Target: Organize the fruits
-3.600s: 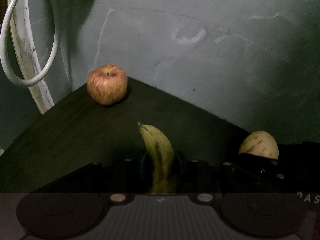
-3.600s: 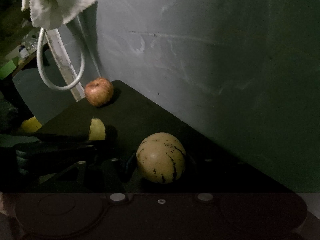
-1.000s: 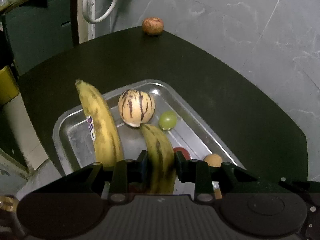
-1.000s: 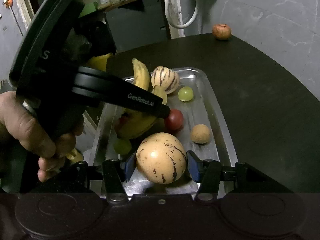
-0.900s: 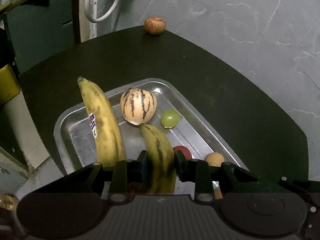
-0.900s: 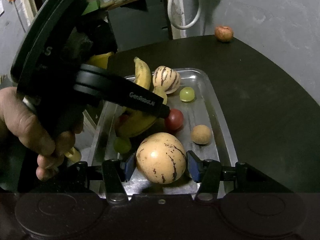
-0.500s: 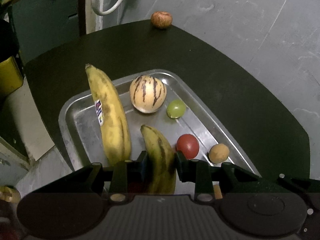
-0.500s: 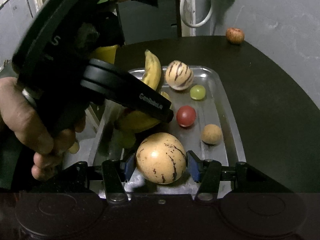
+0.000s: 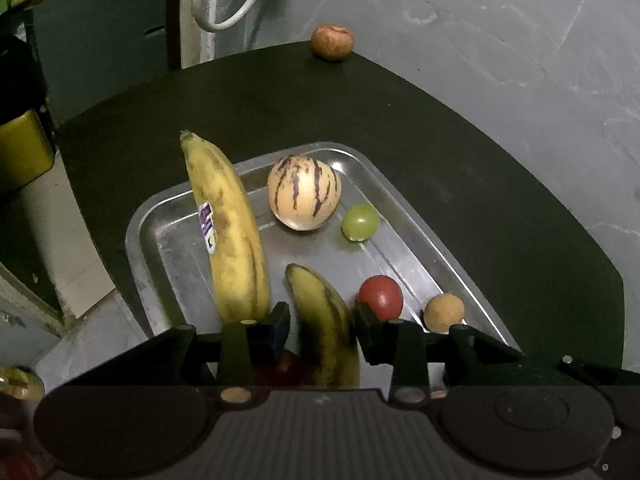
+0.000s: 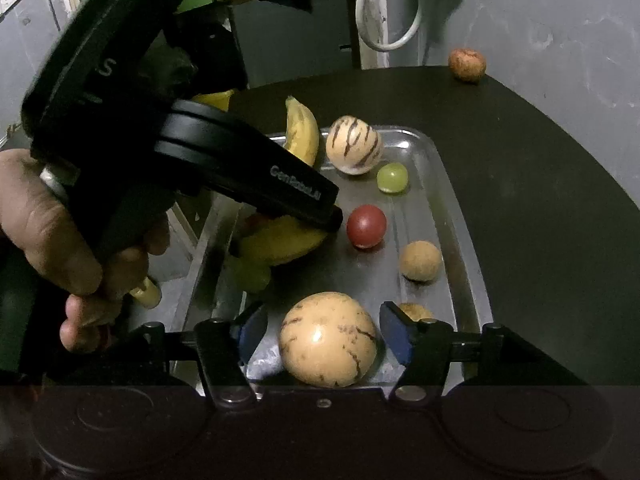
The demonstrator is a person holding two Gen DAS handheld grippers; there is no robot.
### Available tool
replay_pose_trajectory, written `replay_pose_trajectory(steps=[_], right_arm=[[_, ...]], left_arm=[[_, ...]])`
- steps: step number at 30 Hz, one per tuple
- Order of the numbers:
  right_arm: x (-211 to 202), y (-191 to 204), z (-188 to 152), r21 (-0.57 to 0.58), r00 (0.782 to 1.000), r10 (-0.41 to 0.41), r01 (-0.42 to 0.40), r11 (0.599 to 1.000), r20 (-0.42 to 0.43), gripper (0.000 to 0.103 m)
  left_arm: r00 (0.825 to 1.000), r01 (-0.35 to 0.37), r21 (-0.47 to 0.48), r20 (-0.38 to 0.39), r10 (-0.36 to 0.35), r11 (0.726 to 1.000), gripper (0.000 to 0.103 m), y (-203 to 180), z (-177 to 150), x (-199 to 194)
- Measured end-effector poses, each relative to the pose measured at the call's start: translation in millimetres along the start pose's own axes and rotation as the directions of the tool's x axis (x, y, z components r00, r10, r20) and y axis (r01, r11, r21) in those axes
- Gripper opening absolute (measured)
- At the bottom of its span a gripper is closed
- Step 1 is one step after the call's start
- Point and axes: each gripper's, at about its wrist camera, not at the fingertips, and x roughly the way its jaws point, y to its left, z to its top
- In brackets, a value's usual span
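Note:
A metal tray [image 9: 136, 240] [image 10: 468, 272] on the dark table holds a long banana [image 9: 228, 232], a striped melon [image 9: 304, 192], a green grape [image 9: 360, 222], a red fruit [image 9: 380, 297] and a brown round fruit [image 9: 444, 312]. My left gripper [image 9: 322, 320] is over the tray, its jaws slightly parted around a second banana [image 9: 324, 320] [image 10: 280, 244] that lies low in the tray. My right gripper [image 10: 324, 334] is open, with gaps on both sides of a tan speckled melon [image 10: 328, 340] resting at the tray's near end. A reddish apple [image 9: 332, 42] [image 10: 467, 64] sits alone at the table's far edge.
A hand [image 10: 40, 220] holds the left gripper's body, which fills the left of the right wrist view. A grey wall borders the table [image 9: 480, 200] behind and to the right. A white hose [image 9: 224, 0] hangs at the back left. A yellow object [image 9: 24, 148] stands beyond the left table edge.
Both grippers came from the table corner to the tray with their fruit. In the last half second both jaws widened; the tan melon and the second banana dropped slightly between the fingers.

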Motion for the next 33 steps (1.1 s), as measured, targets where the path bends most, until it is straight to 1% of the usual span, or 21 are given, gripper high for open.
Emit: replay_pose_trajectory(steps=[3, 5, 9, 11, 13, 14, 16, 20, 22, 24, 28, 33], right_arm=[[-6.2, 0.0, 2.4, -0.006, 1.000, -0.001, 0.001, 1.000, 0.012, 0.071], [-11.9, -1.2, 3.5, -0.006, 1.000, -0.003, 0.003, 1.000, 0.025, 0.073], [-29.3, -5.1, 6.6, -0.005, 0.998, -0.008, 0.009, 1.000, 0.059, 0.083], [-39.0, -9.1, 7.2, 0.000, 0.997, -0.015, 0.015, 1.000, 0.074, 0.086], [-48.4, -14.5, 7.9, 0.019, 0.996, -0.026, 0.025, 1.000, 0.082, 0.091], [-53.6, -17.1, 7.9, 0.030, 0.996, -0.029, 0.027, 0.999, 0.085, 0.092], [-63.1, -23.5, 6.6, 0.051, 0.995, -0.038, 0.033, 0.998, 0.091, 0.098], [-81.6, -31.8, 3.0, 0.095, 0.994, -0.055, 0.046, 0.994, 0.091, 0.099], [-91.8, -34.0, -0.1, 0.110, 0.993, -0.071, 0.061, 0.992, 0.093, 0.102], [-102.6, -35.5, -4.7, 0.127, 0.993, -0.077, 0.065, 0.990, 0.088, 0.102], [-115.9, -38.6, -12.8, 0.173, 0.994, -0.091, 0.079, 0.982, 0.063, 0.102], [-130.5, -33.8, -25.8, 0.176, 0.993, -0.092, 0.078, 0.981, 0.074, 0.102]], left_arm=[[1.000, 0.000, -0.007, 0.017, 0.000, 1.000, 0.044, 0.0, 3.9, -5.0], [0.999, 0.001, -0.010, 0.038, 0.000, 1.000, 0.052, -0.9, 7.8, -11.1], [0.996, -0.001, -0.010, 0.085, 0.002, 1.000, 0.062, -3.7, 15.0, -26.7], [0.994, -0.014, -0.012, 0.111, 0.015, 1.000, 0.079, -4.8, 17.2, -36.3], [0.990, -0.023, -0.022, 0.137, 0.026, 0.999, 0.087, -4.3, 17.5, -45.8], [0.989, -0.024, -0.031, 0.147, 0.029, 0.999, 0.087, -3.8, 17.3, -50.9], [0.987, -0.023, -0.048, 0.157, 0.030, 0.999, 0.089, -2.8, 18.5, -58.8], [0.982, -0.031, -0.062, 0.185, 0.042, 0.998, 0.100, -4.2, 10.2, -78.9], [0.979, -0.039, -0.062, 0.198, 0.051, 0.997, 0.102, -4.9, 2.6, -89.7], [0.977, -0.043, -0.065, 0.208, 0.056, 0.997, 0.102, -5.4, -8.1, -99.5], [0.979, -0.060, -0.086, 0.189, 0.075, 0.995, 0.103, -3.9, -32.0, -113.3], [0.977, -0.105, -0.103, 0.173, 0.122, 0.989, 0.103, -6.3, -60.1, -130.4]])
